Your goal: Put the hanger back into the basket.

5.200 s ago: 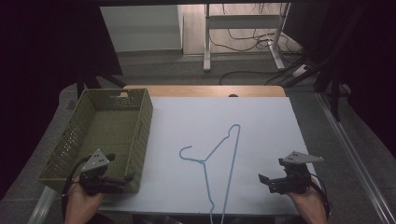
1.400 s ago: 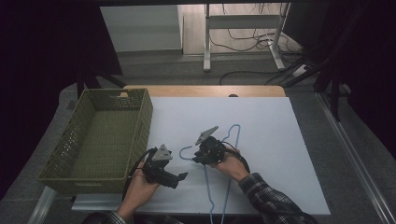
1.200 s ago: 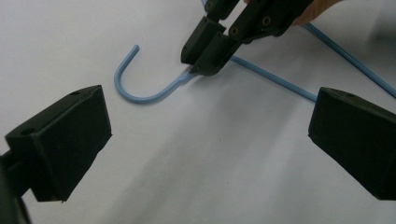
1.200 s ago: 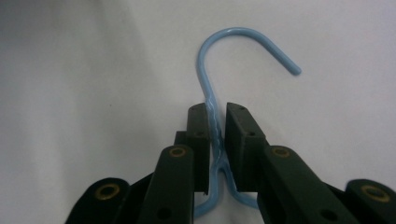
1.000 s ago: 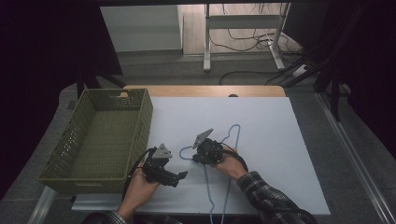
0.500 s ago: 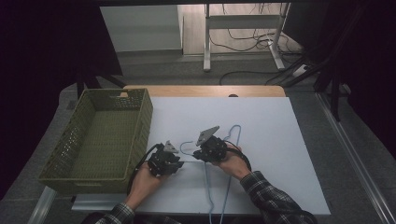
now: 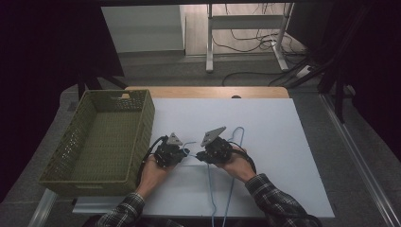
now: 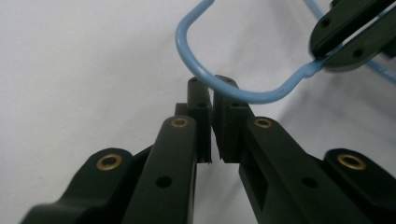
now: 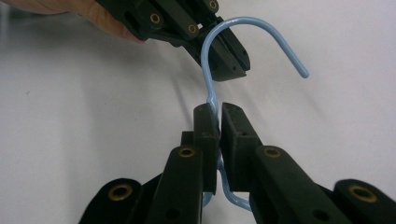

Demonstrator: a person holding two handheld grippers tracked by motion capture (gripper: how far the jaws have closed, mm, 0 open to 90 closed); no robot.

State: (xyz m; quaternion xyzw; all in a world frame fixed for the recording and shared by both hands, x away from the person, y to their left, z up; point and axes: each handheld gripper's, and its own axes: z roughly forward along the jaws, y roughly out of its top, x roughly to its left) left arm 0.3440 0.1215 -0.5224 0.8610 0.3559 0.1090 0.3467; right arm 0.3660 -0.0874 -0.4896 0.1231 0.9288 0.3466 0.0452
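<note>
Right gripper (image 9: pixel 217 122) seen from behind its two black jaws, which are nearly closed on the neck of the blue wire hanger (image 9: pixel 211 98). The wire runs down between the jaws and bends out below them. Above, the hook curves up and right, its free tip in the air over the white table (image 9: pixel 74 126). The left gripper (image 9: pixel 229 56) is seen at top, jaws at the hook's left side, with a hand (image 9: pixel 93 14) behind it.

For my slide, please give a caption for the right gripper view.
Right tongs clamp the blue hanger at its neck; left tongs grip its hook.
</note>
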